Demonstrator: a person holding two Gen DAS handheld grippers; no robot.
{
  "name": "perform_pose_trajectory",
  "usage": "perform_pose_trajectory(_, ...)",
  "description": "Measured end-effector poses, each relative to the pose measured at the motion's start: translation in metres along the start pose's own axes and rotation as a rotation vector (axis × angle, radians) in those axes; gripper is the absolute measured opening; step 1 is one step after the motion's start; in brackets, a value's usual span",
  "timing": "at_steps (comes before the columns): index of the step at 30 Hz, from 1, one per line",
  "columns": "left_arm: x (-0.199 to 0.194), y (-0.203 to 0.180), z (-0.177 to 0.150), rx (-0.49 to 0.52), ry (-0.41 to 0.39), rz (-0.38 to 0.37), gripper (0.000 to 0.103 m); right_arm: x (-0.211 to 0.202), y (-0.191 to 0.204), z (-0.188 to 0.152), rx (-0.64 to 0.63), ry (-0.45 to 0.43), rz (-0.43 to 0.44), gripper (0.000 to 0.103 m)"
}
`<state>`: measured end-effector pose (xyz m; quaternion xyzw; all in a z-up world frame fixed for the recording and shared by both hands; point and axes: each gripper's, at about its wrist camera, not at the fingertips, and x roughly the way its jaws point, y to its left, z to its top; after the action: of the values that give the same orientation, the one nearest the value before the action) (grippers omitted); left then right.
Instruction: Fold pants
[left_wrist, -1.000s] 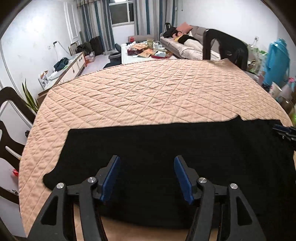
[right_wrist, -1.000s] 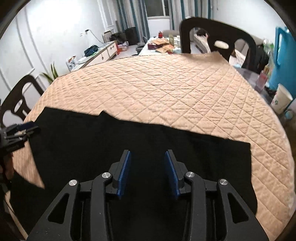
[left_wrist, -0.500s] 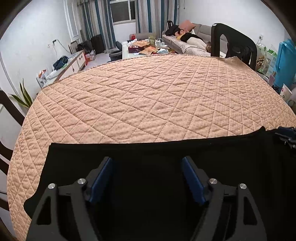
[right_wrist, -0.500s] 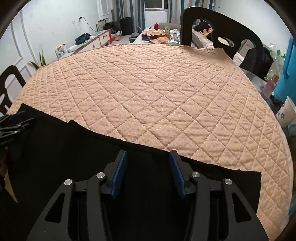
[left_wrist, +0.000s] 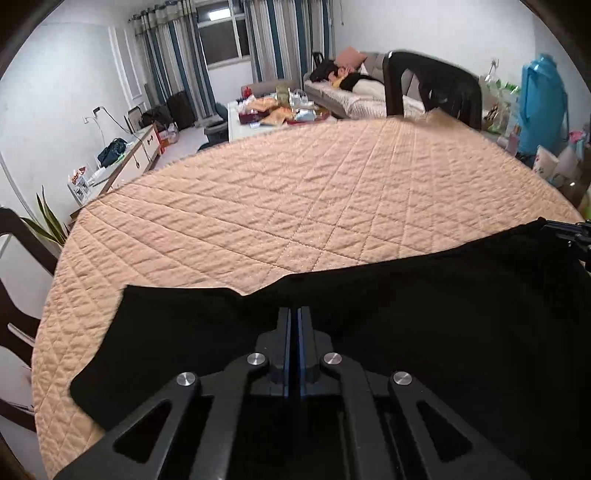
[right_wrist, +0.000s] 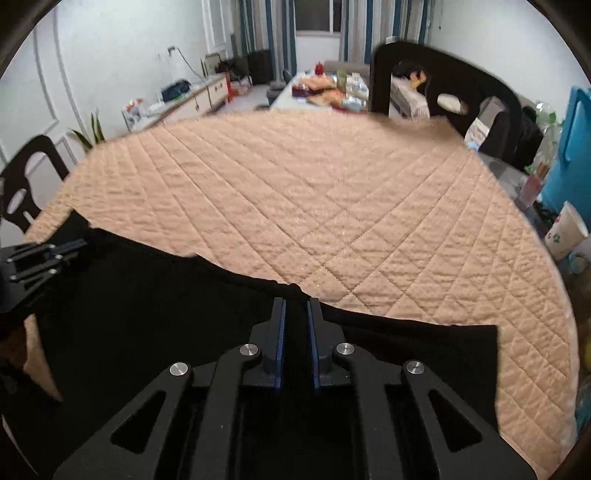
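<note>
Black pants (left_wrist: 443, 314) lie spread across the near side of a round table under a peach quilted cover (left_wrist: 295, 206). My left gripper (left_wrist: 294, 314) is shut on the pants' far edge, and the cloth rises into a small peak at its tips. It also shows in the right wrist view as the left gripper (right_wrist: 70, 247), at the far left. My right gripper (right_wrist: 295, 306) has its jaws closing on the far edge of the pants (right_wrist: 147, 314), with the cloth puckered between the blue pads. The right gripper (left_wrist: 569, 232) also shows at the right rim of the left wrist view.
Dark chairs stand around the table: one at the back (left_wrist: 432, 85), one at the left (left_wrist: 14, 280). A paper cup (right_wrist: 565, 236) and a blue container (left_wrist: 543, 103) sit off the right side. The quilted cover (right_wrist: 314, 206) beyond the pants is bare.
Both grippers stood wide open over the pants; now both have closed on the pants' far edge. The edge has bunched into peaks at the fingertips and the hands have drawn back a little.
</note>
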<state>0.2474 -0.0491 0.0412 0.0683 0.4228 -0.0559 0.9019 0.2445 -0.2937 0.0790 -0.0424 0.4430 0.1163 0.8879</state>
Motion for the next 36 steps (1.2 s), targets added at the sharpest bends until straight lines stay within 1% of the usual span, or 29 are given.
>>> perform_pose_trajectory(5,-0.062,0.007,-0.017,-0.027,-0.112,-0.041,0.004,-0.063,0.004,-0.018,0.015,-0.122,0.06,0.01)
perform_pose_trajectory(8,-0.109,0.007,-0.044,-0.044,-0.191,-0.066,0.004,-0.105,0.009,-0.046,0.011,-0.207,0.074,0.01)
perform_pose_trajectory(10,-0.136,0.009,-0.067,-0.064,-0.233,-0.081,0.004,-0.131,0.013,-0.073,0.024,-0.253,0.095,0.01)
perform_pose_trajectory(13,-0.166,0.007,-0.11,-0.096,-0.267,-0.109,0.004,-0.161,0.016,-0.12,0.049,-0.298,0.116,0.01)
perform_pose_trajectory(15,-0.178,0.004,-0.141,-0.105,-0.266,-0.129,0.004,-0.169,0.017,-0.149,0.076,-0.298,0.135,0.01)
perform_pose_trajectory(17,-0.183,0.0,-0.171,-0.113,-0.243,-0.142,0.004,-0.172,0.02,-0.181,0.097,-0.281,0.141,0.01)
perform_pose_trajectory(20,-0.175,-0.003,-0.207,-0.149,-0.187,-0.177,0.004,-0.162,0.019,-0.224,0.161,-0.221,0.173,0.011)
perform_pose_trajectory(22,-0.165,-0.004,-0.225,-0.165,-0.137,-0.197,0.004,-0.151,0.016,-0.237,0.182,-0.177,0.175,0.012)
perform_pose_trajectory(24,-0.159,-0.003,-0.237,-0.17,-0.102,-0.202,0.004,-0.141,0.01,-0.248,0.24,-0.149,0.227,0.013)
perform_pose_trajectory(26,-0.164,0.002,-0.24,-0.186,-0.102,-0.208,0.004,-0.138,0.007,-0.252,0.265,-0.134,0.253,0.018)
perform_pose_trajectory(28,-0.173,0.005,-0.238,-0.198,-0.126,-0.191,0.006,-0.142,0.008,-0.258,0.268,-0.147,0.263,0.023)
perform_pose_trajectory(30,-0.182,0.005,-0.23,-0.186,-0.155,-0.17,0.015,-0.146,0.005,-0.262,0.269,-0.157,0.244,0.036)
perform_pose_trajectory(32,-0.183,0.001,-0.216,-0.164,-0.179,-0.142,0.043,-0.151,-0.002,-0.265,0.288,-0.173,0.237,0.036)
perform_pose_trajectory(34,-0.179,-0.008,-0.201,-0.126,-0.193,-0.128,0.05,-0.158,-0.01,-0.273,0.328,-0.198,0.222,0.036)
perform_pose_trajectory(36,-0.169,-0.017,-0.185,-0.087,-0.186,-0.12,0.052,-0.162,-0.025,-0.276,0.38,-0.219,0.205,0.037)
